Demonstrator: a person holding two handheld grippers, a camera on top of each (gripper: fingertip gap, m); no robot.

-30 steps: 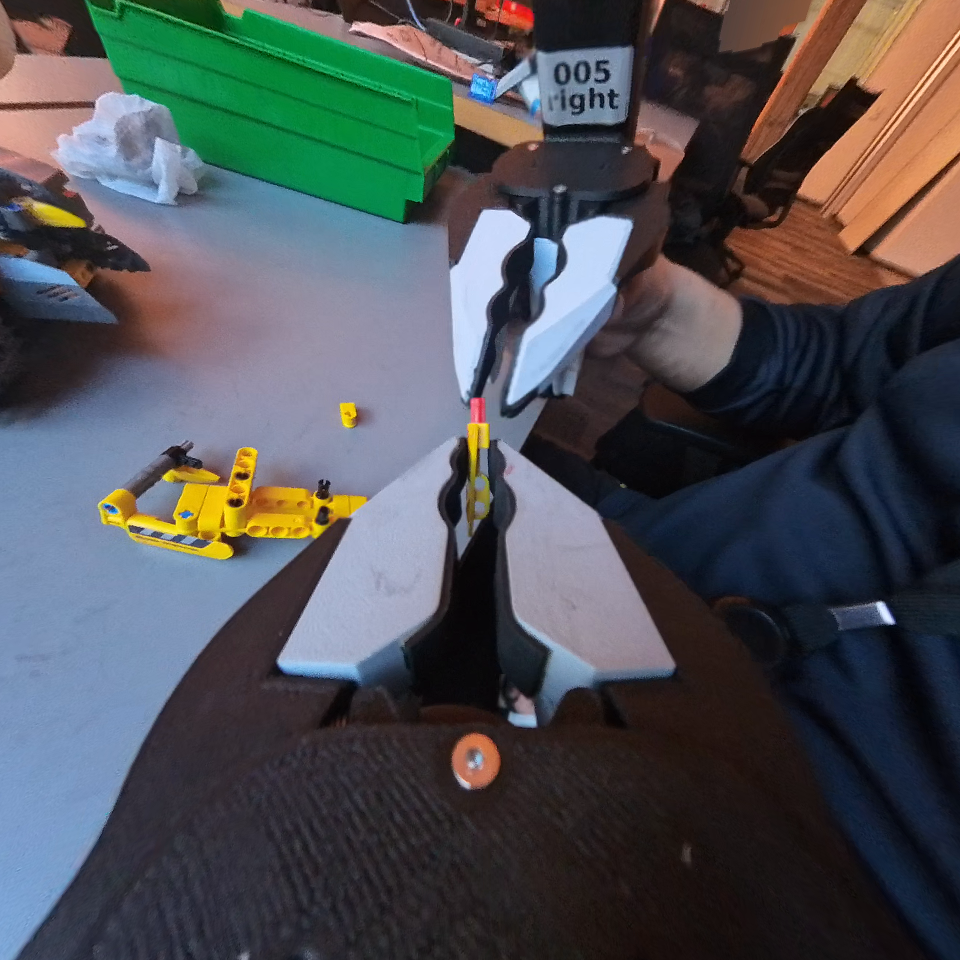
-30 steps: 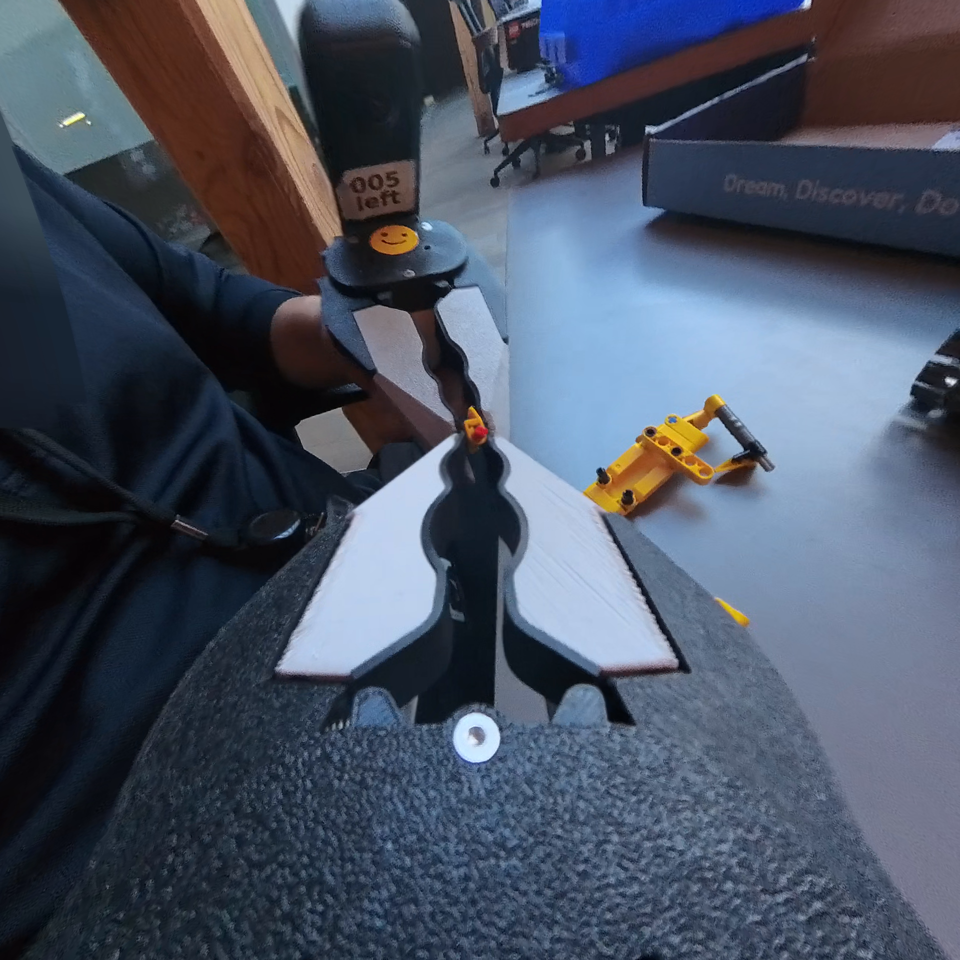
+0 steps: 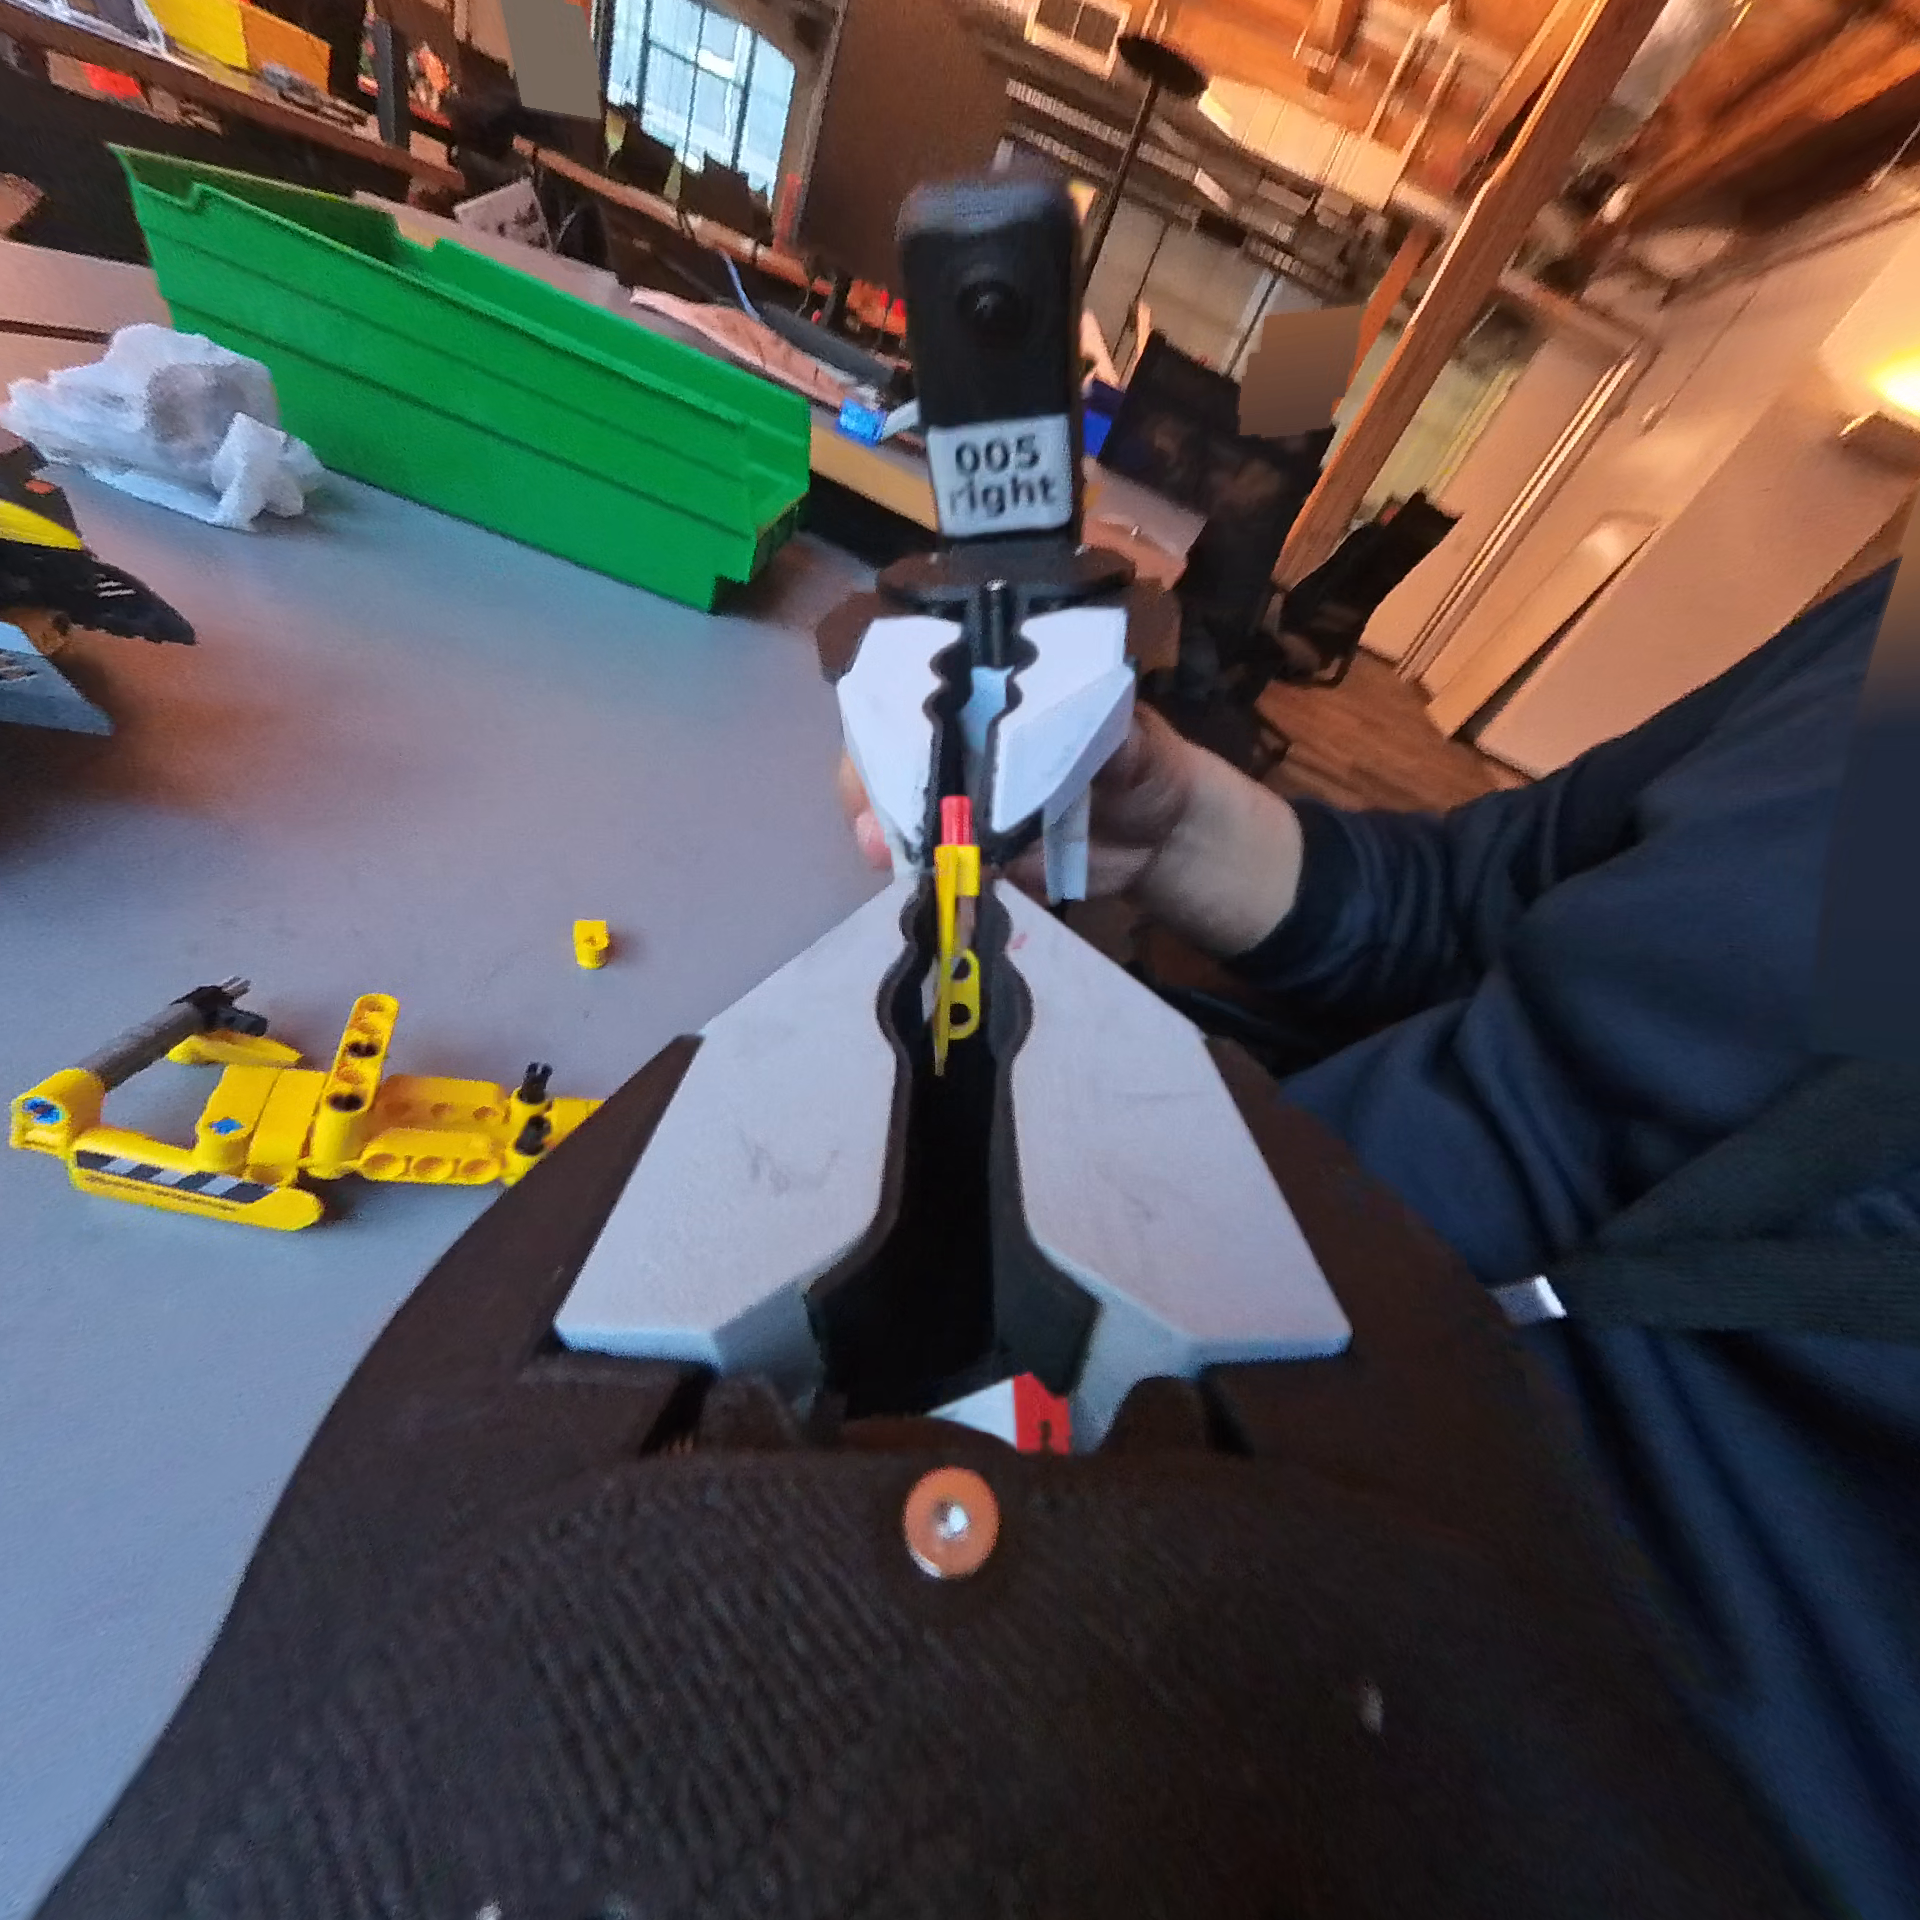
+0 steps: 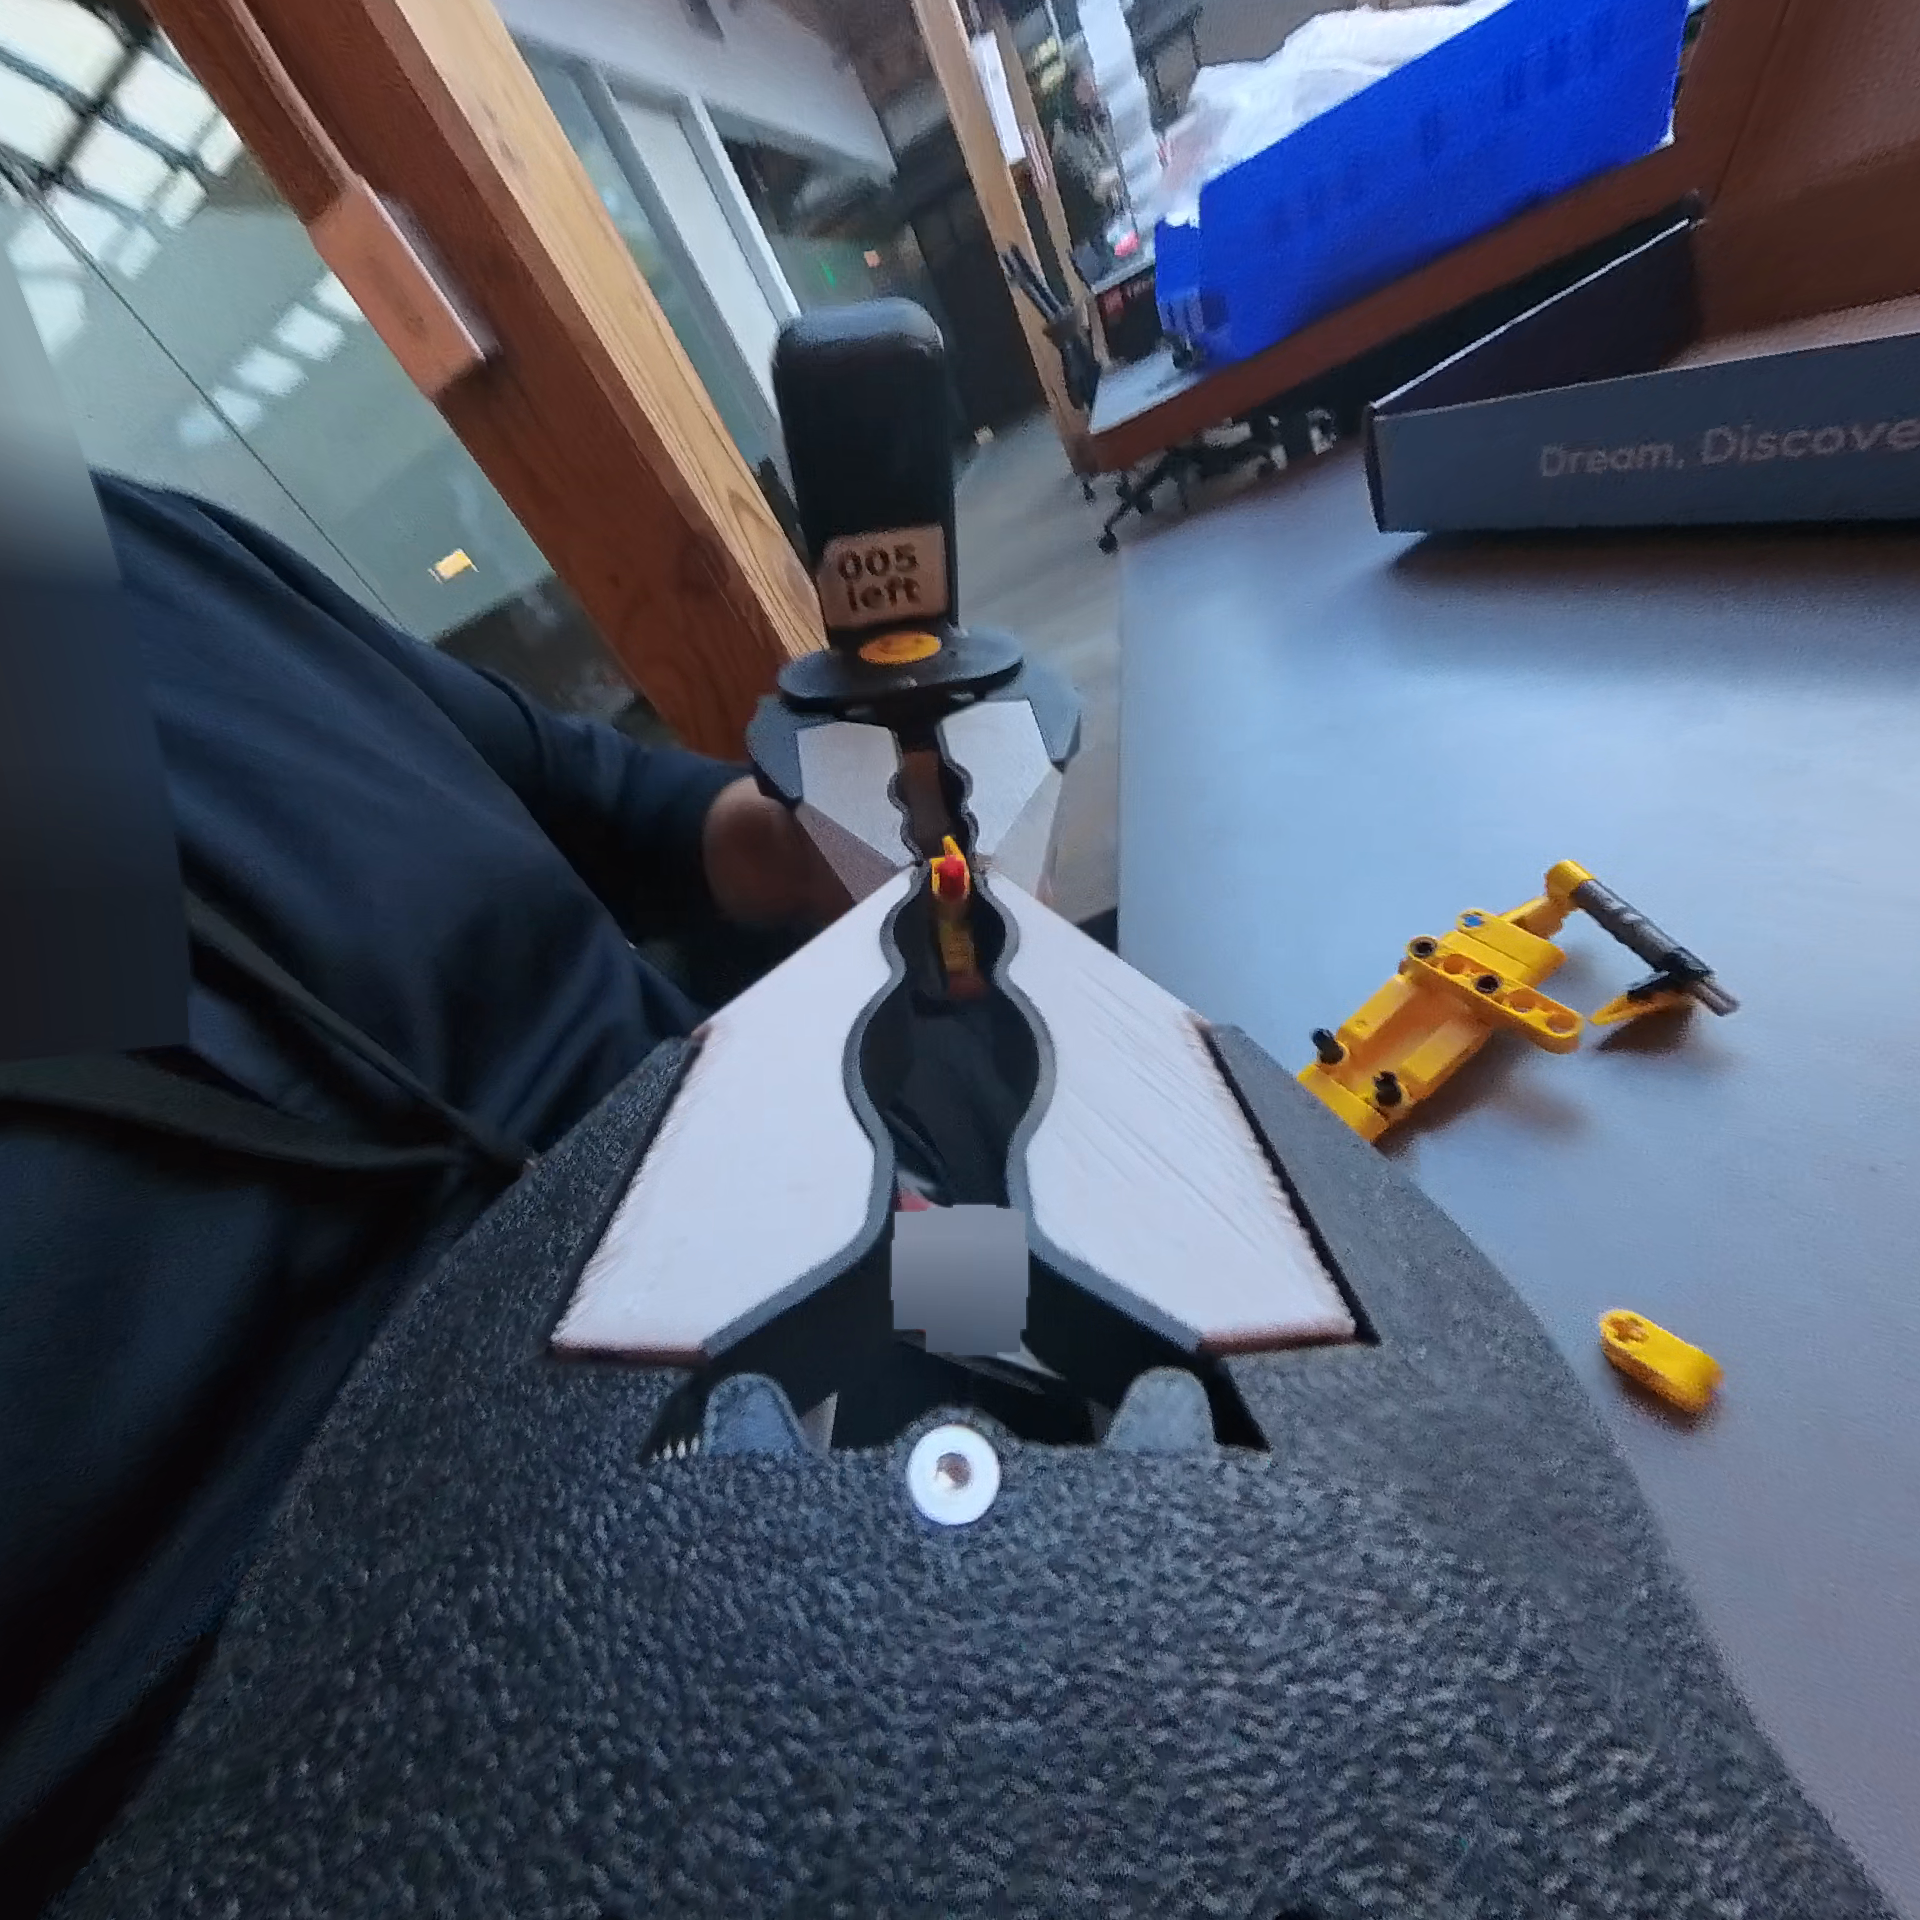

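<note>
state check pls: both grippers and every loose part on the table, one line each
Left gripper: shut on thin yellow perforated beam, held off the table.
Right gripper: shut on short red pin, tip to tip with the left.
Yellow brick assembly with grey axle: flat on grey table, untouched.
Small yellow connector: loose on table.
Green plastic bin: upright.

An open-plan workshop or maker office is shown. A grey table [image 3: 395,748] is seen near, with a green plastic bin [image 3: 468,384] at its far left edge and a dark cardboard box [image 4: 1662,457] far right in the right wrist view. Long workbenches [image 3: 665,208] crowded with clutter are seen beyond, together with office chairs [image 4: 1174,478] on a wood floor. Timber posts [image 3: 1455,281] and ceiling beams are visible, a glass partition [image 4: 208,395] is seen on the left, and a large window [image 3: 696,83] is set far back.
</note>
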